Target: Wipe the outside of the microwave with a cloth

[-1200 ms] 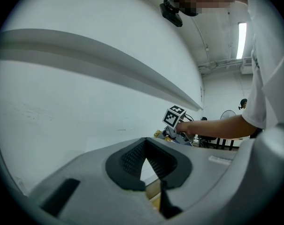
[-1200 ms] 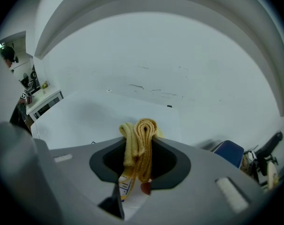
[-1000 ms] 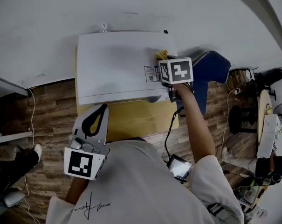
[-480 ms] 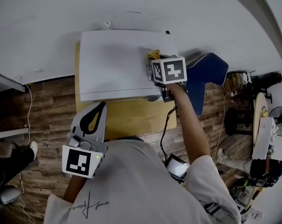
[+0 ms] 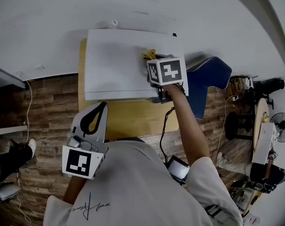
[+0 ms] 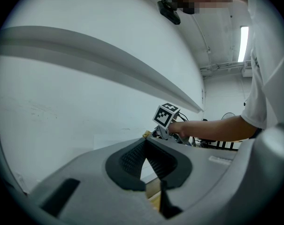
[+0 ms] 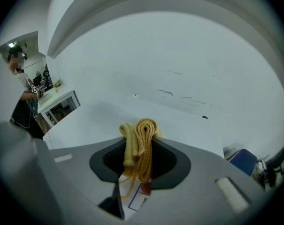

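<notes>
Between the jaws of the right tool (image 7: pixel 139 143) a folded yellow cloth (image 7: pixel 141 130) is pinched, its looped end sticking out past the tips and loose threads hanging below. It rests on the white top of the microwave (image 5: pixel 118 65), toward the 2 o'clock corner in the head view, where the tool's marker cube (image 5: pixel 166 71) hides part of that corner. A printed label (image 7: pixel 132 198) lies on the top just under the tool. The microwave stands on a wooden surface (image 5: pixel 133 117) against a white wall at 12 o'clock. A blue chair (image 5: pixel 208 79) stands at 3 o'clock. At 7 o'clock, off the microwave, the left tool (image 5: pixel 102 109) is held with its tips pressed together.
</notes>
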Demonstrator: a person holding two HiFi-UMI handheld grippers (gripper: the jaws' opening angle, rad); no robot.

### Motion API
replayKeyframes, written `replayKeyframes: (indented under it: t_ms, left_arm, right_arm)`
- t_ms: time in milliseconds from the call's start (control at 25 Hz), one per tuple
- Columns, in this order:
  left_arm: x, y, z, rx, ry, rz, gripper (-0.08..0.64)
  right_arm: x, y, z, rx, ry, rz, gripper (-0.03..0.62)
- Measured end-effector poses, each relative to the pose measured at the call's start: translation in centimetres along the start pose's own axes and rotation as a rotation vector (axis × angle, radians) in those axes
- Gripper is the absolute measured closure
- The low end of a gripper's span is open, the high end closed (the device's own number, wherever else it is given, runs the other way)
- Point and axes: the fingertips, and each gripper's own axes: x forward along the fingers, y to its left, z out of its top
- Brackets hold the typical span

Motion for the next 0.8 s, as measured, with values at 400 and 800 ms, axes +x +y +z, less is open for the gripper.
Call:
replayKeyframes:
  t_ms: [400, 800]
  left_arm:
    - [-0.1, 1.2, 0.1, -0.009, -0.007, 0.009, 0.56]
    - [-0.4, 2.2, 0.0, -0.02, -0.009, 0.025, 0.56]
  right_arm:
    - [0.8, 2.6, 1.1, -0.026, -0.004, 0.028, 0.468]
    - [1.5, 5.7, 2.2, -0.057, -0.013, 0.075, 0.467]
